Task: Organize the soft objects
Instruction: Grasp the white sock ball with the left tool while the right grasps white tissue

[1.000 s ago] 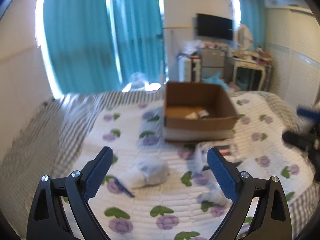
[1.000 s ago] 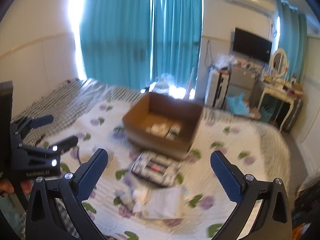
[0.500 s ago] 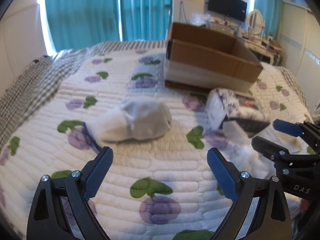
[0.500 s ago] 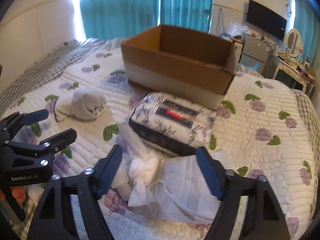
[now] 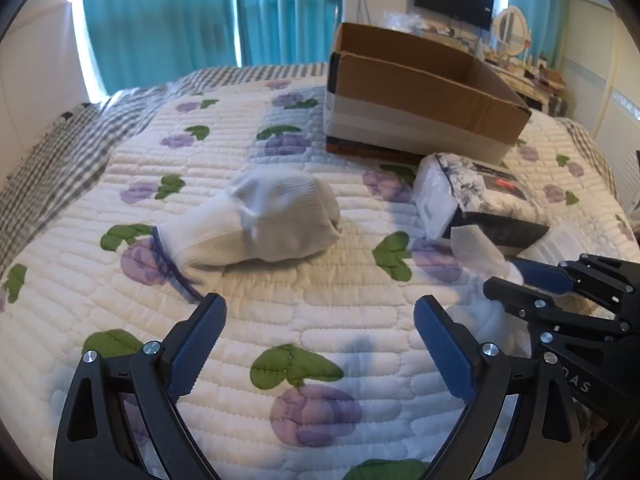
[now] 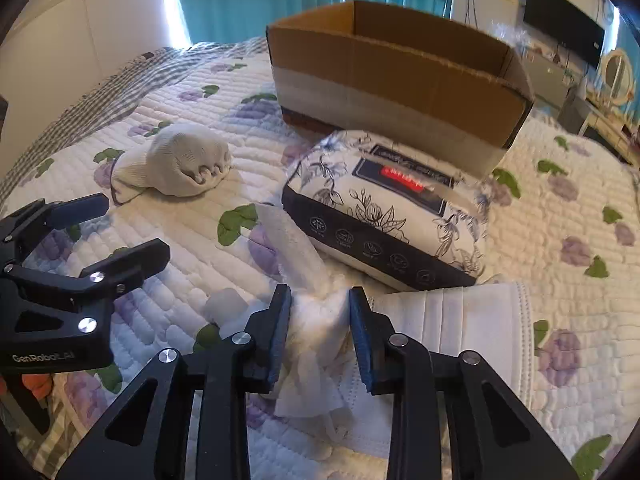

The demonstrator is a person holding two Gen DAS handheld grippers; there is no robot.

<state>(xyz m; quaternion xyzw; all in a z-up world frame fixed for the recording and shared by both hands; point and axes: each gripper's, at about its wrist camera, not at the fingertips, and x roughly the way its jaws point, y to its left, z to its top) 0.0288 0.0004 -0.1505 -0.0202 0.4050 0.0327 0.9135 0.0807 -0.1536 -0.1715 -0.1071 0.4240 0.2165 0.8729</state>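
daylight pours in from my far side through the teal pleated curtains [image 5: 200,16], and a narrow gap at their left edge blows out to pure white glare [image 6: 168,4]. the white quilted bedspread with purple flowers [image 5: 280,312] is bright and evenly lit, with soft shadows under the balled white knitted sock [image 5: 260,220] and beside the open brown cardboard box [image 6: 392,76]. both fisheye views bend straight lines hard near the black corners. i see slight softness in the far room; near objects stay sharp.
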